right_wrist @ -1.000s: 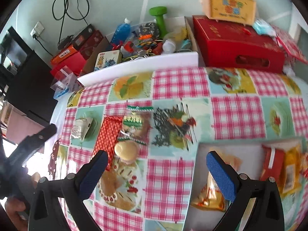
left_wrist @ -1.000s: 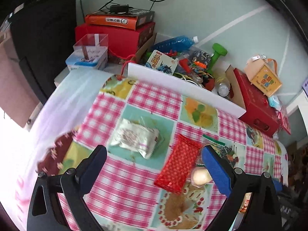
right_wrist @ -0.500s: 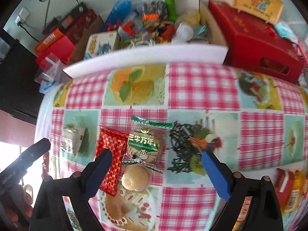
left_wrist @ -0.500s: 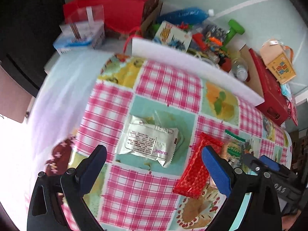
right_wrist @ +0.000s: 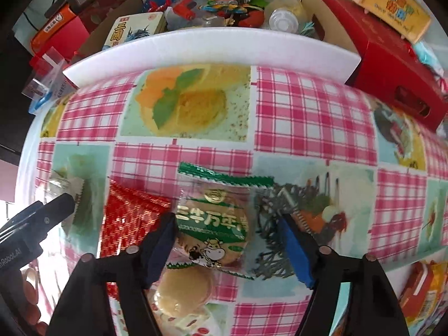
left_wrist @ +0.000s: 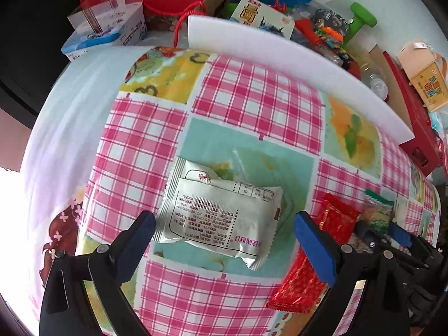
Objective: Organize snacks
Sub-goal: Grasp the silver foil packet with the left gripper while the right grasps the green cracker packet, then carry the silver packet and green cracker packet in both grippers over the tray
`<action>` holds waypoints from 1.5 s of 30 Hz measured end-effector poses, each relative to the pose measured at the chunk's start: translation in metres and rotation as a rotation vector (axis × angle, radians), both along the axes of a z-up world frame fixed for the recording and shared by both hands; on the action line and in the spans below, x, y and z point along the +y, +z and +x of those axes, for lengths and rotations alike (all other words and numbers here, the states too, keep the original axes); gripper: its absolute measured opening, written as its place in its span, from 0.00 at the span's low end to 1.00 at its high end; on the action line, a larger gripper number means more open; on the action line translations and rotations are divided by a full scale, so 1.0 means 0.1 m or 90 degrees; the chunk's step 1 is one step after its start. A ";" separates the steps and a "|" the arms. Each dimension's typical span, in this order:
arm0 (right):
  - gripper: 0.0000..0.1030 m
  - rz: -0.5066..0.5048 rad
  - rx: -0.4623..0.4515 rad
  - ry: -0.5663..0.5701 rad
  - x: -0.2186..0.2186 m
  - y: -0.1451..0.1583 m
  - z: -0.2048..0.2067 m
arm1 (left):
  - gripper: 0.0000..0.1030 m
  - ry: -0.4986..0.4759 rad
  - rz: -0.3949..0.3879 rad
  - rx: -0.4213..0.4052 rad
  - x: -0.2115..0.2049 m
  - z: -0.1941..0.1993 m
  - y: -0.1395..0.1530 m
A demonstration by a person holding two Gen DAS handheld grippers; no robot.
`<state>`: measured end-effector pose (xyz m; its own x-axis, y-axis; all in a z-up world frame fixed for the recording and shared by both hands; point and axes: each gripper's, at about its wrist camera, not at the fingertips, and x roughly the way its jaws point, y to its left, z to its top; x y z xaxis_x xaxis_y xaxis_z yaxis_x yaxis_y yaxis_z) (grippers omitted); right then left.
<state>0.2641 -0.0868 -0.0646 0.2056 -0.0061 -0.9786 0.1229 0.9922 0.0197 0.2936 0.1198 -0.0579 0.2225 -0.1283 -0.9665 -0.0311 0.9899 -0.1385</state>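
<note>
Both grippers have dropped closer to the checked tablecloth (left_wrist: 252, 89) since a second ago, so each snack now fills more of its view. Seen along the left gripper (left_wrist: 224, 240), a silver wrapped snack (left_wrist: 221, 215) lies flat between widely spread jaws; the left pad sits just beside its left edge, the right pad stands a little apart. At 3 o'clock from it lies a red packet (left_wrist: 333, 224).

Seen along the right gripper (right_wrist: 228, 245), the jaws have just been closing, and a green-labelled biscuit packet (right_wrist: 215, 224) lies between them. The left pad is at its edge; the right pad looks apart from it, so nothing appears pinched yet. A round pale cake (right_wrist: 183, 294) lies at 6 o'clock from the biscuit, partly behind the left jaw.

This looks like the reach-and-grasp step, one snack per gripper. Next, each pair likely needs to settle lower and pinch its wrapper's sides, then carry it toward the tray of snacks (right_wrist: 420, 288) glimpsed at 4 o'clock.
</note>
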 end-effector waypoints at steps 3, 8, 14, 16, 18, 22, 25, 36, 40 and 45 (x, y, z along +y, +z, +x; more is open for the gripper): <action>0.61 -0.013 -0.001 -0.003 0.00 -0.01 -0.01 | 0.95 0.002 0.014 0.003 0.01 -0.01 -0.07; 0.55 -0.017 -0.002 -0.011 -0.05 -0.01 -0.01 | 0.86 -0.002 0.040 0.000 -0.01 0.02 -0.09; 0.51 -0.022 -0.002 -0.013 -0.14 0.00 -0.01 | 0.68 -0.011 0.053 -0.008 -0.05 0.04 -0.09; 0.51 -0.024 -0.001 -0.018 -0.13 0.02 -0.02 | 0.65 -0.013 0.054 -0.009 -0.08 0.04 -0.06; 0.51 -0.025 0.001 -0.020 -0.15 0.03 -0.02 | 0.64 -0.014 0.049 -0.006 -0.08 0.02 -0.06; 0.51 -0.025 0.013 -0.021 -0.17 0.05 -0.06 | 0.61 -0.019 0.043 -0.002 -0.12 -0.06 -0.05; 0.51 -0.017 0.019 -0.025 -0.20 0.08 -0.07 | 0.57 -0.016 0.033 0.003 -0.17 -0.12 -0.05; 0.51 -0.018 0.014 -0.018 -0.22 0.43 -0.31 | 0.55 -0.003 -0.023 0.024 -0.39 -0.57 0.05; 0.51 -0.008 0.009 -0.024 -0.27 0.58 -0.48 | 0.55 -0.008 -0.029 0.014 -0.54 -0.81 0.18; 0.51 -0.014 -0.003 -0.008 -0.26 0.77 -0.82 | 0.55 -0.023 -0.035 -0.016 -0.70 -1.17 0.43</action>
<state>0.1820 -0.1126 0.0126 0.2104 -0.0299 -0.9772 0.1353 0.9908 -0.0012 0.1763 0.0494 -0.0150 0.2412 -0.1891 -0.9519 0.0082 0.9812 -0.1929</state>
